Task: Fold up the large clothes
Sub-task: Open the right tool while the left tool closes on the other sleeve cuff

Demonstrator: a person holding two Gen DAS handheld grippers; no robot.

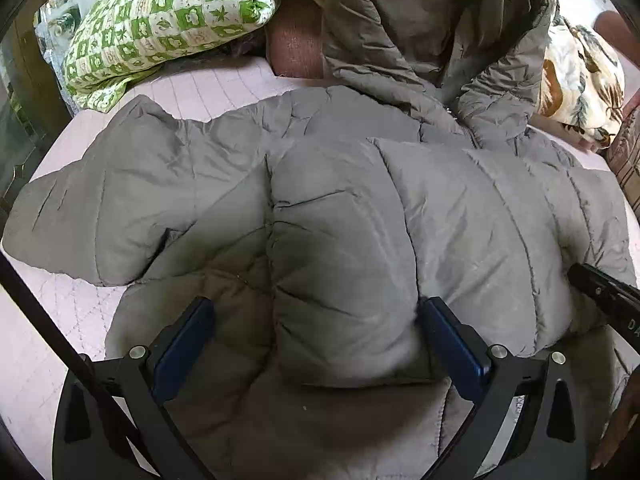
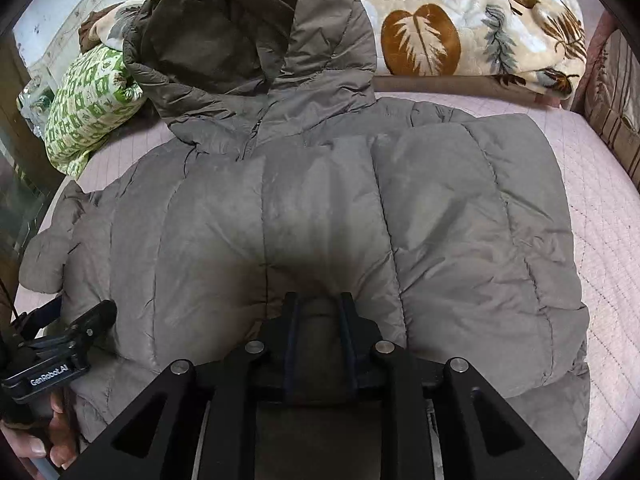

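A large grey hooded puffer jacket (image 2: 320, 200) lies on the pink quilted bed cover (image 2: 596, 220), hood (image 2: 240, 40) at the far end. One side is folded over the middle, and a sleeve (image 1: 100, 208) sticks out to the left. My left gripper (image 1: 320, 340) is open wide over the near hem and straddles the folded edge; its left pad (image 1: 188, 344) stands clear of the fabric. My right gripper (image 2: 320, 316) is nearly closed, pinching a ridge of the jacket's near edge between its fingers. Each gripper shows at the edge of the other's view.
A green-and-white patterned pillow (image 1: 168, 20) lies at the far left of the bed. A cream leaf-print blanket (image 2: 460, 20) is bunched at the far right behind the hood. A striped cushion (image 2: 616, 112) borders the right side. A person's hand (image 2: 44, 448) holds the left gripper's handle.
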